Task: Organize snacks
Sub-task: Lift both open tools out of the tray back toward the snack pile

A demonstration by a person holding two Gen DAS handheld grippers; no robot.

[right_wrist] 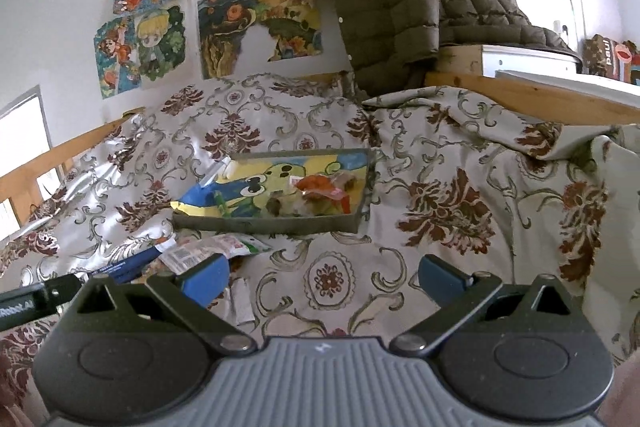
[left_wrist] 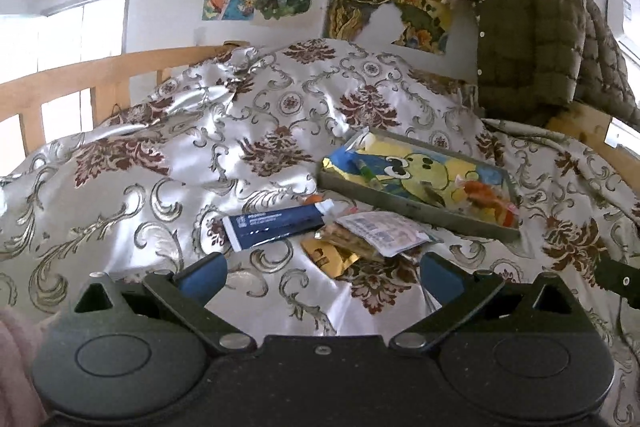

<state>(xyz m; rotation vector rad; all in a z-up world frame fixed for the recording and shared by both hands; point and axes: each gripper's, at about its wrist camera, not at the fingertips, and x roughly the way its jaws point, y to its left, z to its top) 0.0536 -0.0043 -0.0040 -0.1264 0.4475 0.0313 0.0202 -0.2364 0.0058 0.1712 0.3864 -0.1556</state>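
Snacks part sorted, both your grippers empty over the bedspread (left_wrist: 160,155).
Left gripper (left_wrist: 322,273) and right gripper (right_wrist: 322,277): fingers spread wide, holding nothing. Tray (left_wrist: 400,201) has orange packets (left_wrist: 486,199); blue tube (left_wrist: 272,223) & white packet (left_wrist: 384,233) lie just beside it.

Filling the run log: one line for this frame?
left hand-held gripper open, empty | right hand-held gripper open, empty | tray partly filled | tube, packets on bedspread

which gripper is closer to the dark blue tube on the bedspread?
Left. The left gripper sits just short of the dark blue tube, jaws open. The right gripper is off to the tube's right, also open.
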